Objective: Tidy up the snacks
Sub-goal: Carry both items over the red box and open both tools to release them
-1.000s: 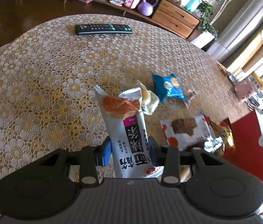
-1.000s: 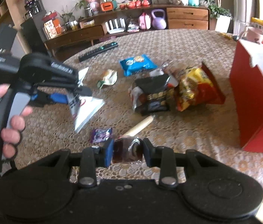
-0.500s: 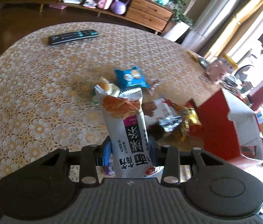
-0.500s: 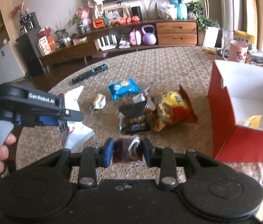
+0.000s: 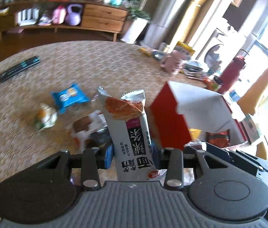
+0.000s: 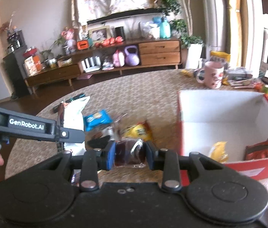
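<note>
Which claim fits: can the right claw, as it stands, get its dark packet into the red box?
Probably yes: the right claw grips the dark packet, and the red box stands open-topped beside it, unobstructed.

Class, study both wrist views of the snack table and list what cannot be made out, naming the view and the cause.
- Left wrist: blue snack packet print, motion-blurred.
- Left wrist: pile behind the held grey snack pack, partly hidden by it.
- Right wrist: dark wrapped snack, label unreadable, fingers cover its sides.
- Right wrist: red box contents, partly hidden by its front wall.
</note>
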